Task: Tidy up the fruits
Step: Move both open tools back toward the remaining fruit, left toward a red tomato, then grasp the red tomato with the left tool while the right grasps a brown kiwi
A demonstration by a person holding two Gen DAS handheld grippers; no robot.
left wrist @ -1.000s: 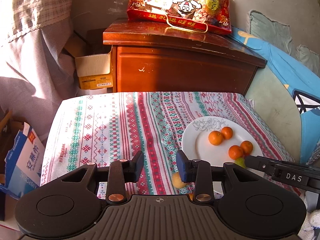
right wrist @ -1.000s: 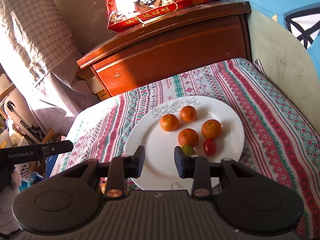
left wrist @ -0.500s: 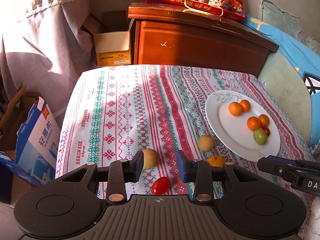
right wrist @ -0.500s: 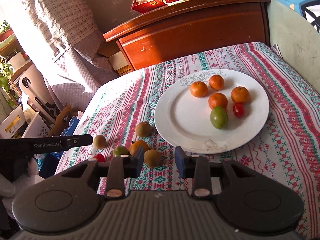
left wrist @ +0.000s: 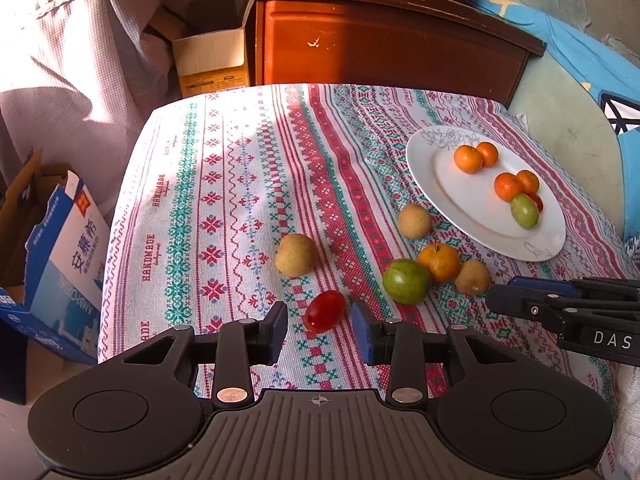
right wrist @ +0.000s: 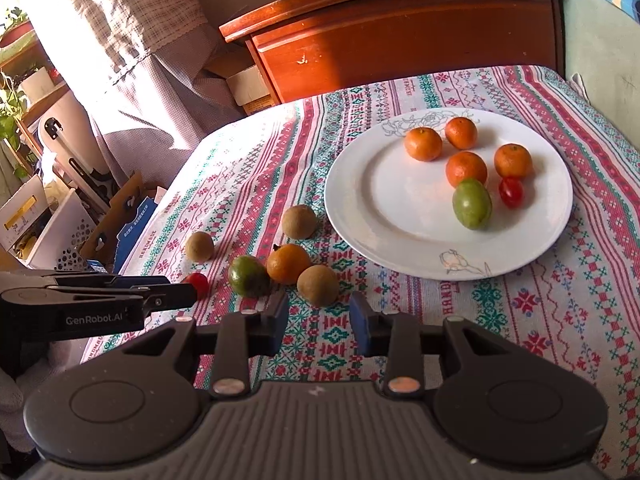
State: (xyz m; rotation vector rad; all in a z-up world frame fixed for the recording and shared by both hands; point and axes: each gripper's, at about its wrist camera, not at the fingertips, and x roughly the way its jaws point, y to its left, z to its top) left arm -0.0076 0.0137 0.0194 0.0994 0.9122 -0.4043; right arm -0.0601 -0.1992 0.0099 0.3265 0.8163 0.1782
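A white plate [left wrist: 452,196] [right wrist: 384,216] on the patterned tablecloth holds several small oranges [right wrist: 466,168], a green fruit [right wrist: 472,203] and a cherry tomato [right wrist: 511,192]. Loose on the cloth lie a cherry tomato [left wrist: 325,311], a green fruit [left wrist: 406,281], an orange [left wrist: 439,262] and three brown fruits [left wrist: 296,255]. My left gripper [left wrist: 322,330] is open and empty, just behind the loose tomato. My right gripper [right wrist: 319,322] is open and empty, just behind a brown fruit [right wrist: 318,285].
A wooden cabinet [left wrist: 392,36] with a red snack bag stands behind the table. Cardboard boxes [left wrist: 212,56] and a blue carton [left wrist: 60,248] sit off the left edge. A curtain [right wrist: 132,40] hangs at left; blue cushions [left wrist: 580,64] lie at right.
Both grippers have pulled back toward the near edge, so the loose fruits now show in front of them. Both stay open and empty.
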